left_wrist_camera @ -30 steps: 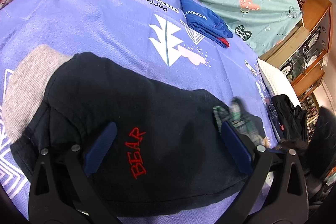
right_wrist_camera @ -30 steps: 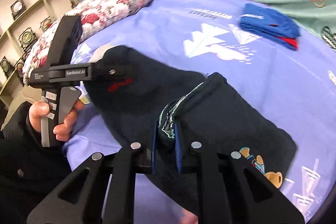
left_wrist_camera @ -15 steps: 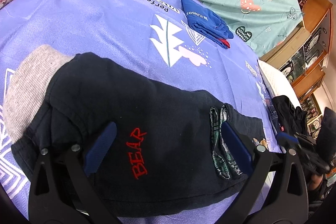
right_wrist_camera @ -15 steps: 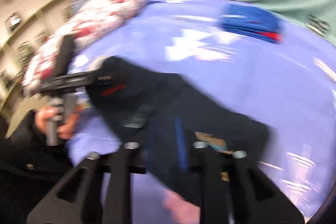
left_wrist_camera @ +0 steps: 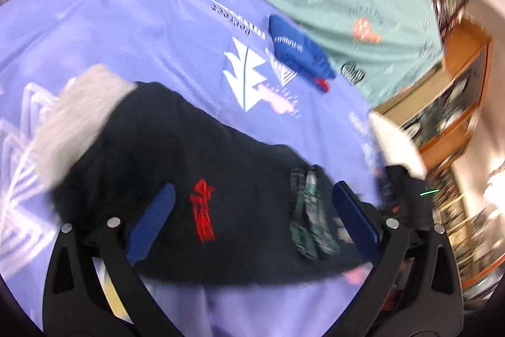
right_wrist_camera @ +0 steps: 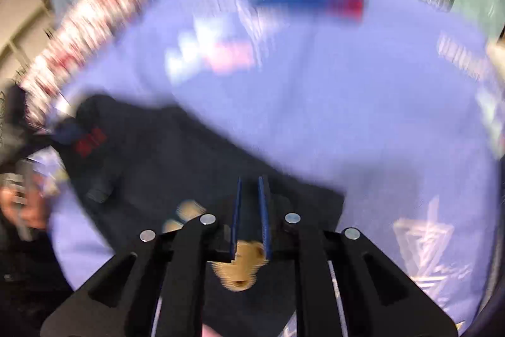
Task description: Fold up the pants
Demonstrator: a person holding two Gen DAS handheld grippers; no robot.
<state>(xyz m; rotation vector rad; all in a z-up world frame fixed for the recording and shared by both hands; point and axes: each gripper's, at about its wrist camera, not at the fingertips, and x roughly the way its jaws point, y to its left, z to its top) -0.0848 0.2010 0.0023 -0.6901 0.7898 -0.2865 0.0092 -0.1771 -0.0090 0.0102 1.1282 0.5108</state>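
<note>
Hovering over the dark pants (left_wrist_camera: pixel 195 172), my left gripper (left_wrist_camera: pixel 249 210) is spread wide, pads either side of the red lettering (left_wrist_camera: pixel 203 215). The pants lie folded on the purple bedsheet (left_wrist_camera: pixel 126 30). My right gripper (right_wrist_camera: pixel 251 204) shows only a narrow gap, nothing between its pads, above the bear patch (right_wrist_camera: pixel 241 270).

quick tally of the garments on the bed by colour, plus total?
Black pants, red lettering: 1
Blue folded garment: 1
Dark clothes pile at the bed edge: 1, too blurred to count separately
Total: 3
</note>
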